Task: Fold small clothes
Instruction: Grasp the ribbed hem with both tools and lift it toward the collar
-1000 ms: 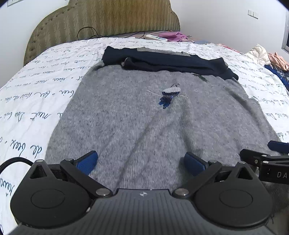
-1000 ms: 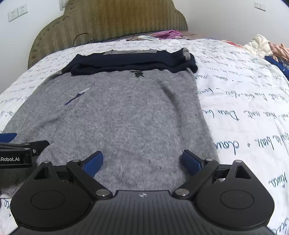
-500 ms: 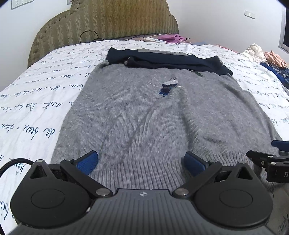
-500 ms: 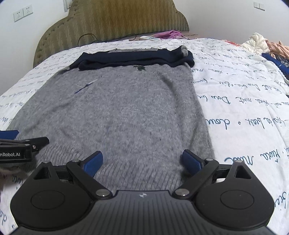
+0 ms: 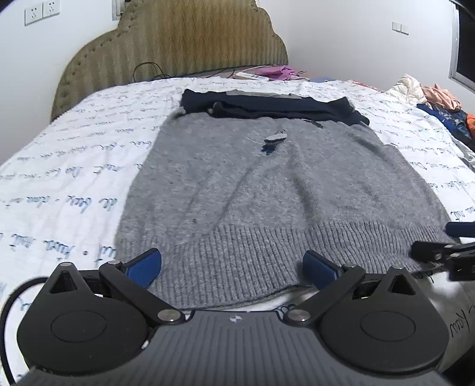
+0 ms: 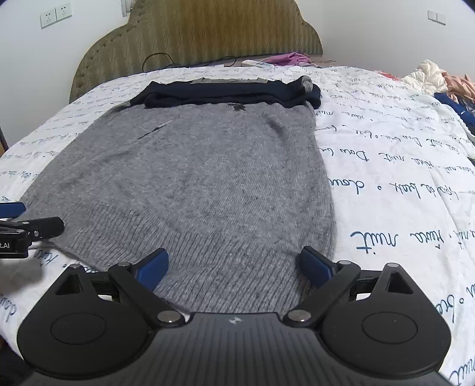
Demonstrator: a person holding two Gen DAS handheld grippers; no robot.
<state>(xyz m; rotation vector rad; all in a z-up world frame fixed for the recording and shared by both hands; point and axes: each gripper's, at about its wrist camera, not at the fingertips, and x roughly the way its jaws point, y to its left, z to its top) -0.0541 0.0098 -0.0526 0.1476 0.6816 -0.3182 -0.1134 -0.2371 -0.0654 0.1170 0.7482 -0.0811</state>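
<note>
Left wrist view, claw: left claw has its blue pads wide apart, holding nothing, low over the ribbed hem.
Left wrist view, garment: grey sweater lies flat on the bed, hem nearest the camera, dark sleeves folded across the far end.
Left wrist view, detail: small blue and grey emblem on the chest; soft creases run down the middle.
Left wrist view, other tool: tip of the right claw shows at the right edge, near the hem corner.
Right wrist view, claw: right claw is also spread wide and empty, straddling the hem near the sweater's right corner.
Right wrist view, other tool: part of the left claw is at the left edge, by the opposite hem corner.
Risk, grip: I judge a pinch here may catch only the top layer, since the knit is thick and loose; the fold would then drag unevenly.
Risk, bedding: pads sit close to the printed bedspread; closing too low could grab it along with the hem.
Risk, sleeves: lifting the hem unevenly may shift the folded sleeves.
Surface: soft quilted bed, white with blue script.
Room: padded olive headboard, wall sockets, a cable, and piled clothes at the right.
</note>
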